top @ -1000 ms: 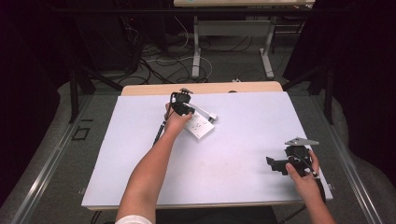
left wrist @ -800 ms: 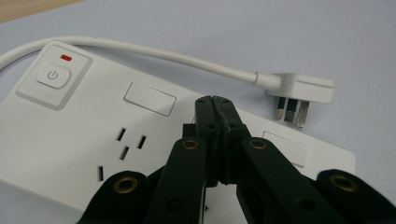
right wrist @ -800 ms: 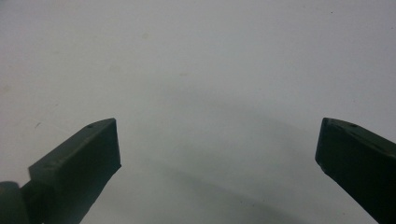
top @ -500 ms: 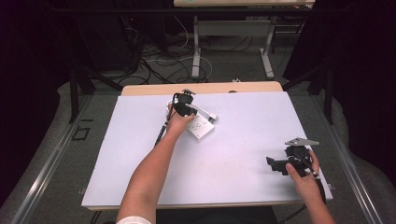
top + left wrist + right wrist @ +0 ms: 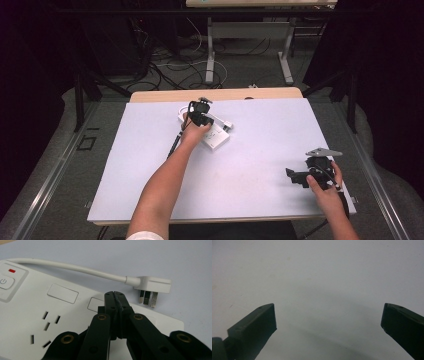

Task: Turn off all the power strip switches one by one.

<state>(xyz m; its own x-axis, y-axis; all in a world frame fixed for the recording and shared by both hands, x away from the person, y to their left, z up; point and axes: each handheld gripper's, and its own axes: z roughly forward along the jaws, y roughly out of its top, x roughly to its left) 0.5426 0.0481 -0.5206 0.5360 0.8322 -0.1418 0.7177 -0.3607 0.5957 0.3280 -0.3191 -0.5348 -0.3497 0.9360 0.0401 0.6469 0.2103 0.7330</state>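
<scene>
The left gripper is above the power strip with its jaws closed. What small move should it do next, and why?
Probably open the jaws and ease toward the plug. The left gripper is shut on nothing above the power strip, and the plug lies unplugged on the table just beyond its tips, prongs showing. The right gripper rests open, far off.

A white power strip lay flat on the pale table top, filling the left and lower part of the left gripper view and sitting just above centre in the high view. Its upper left corner carried a power button under a small red light; socket slots showed lower left. Its white cord curved along the top to a flat white plug at upper right, prongs bare.
</scene>
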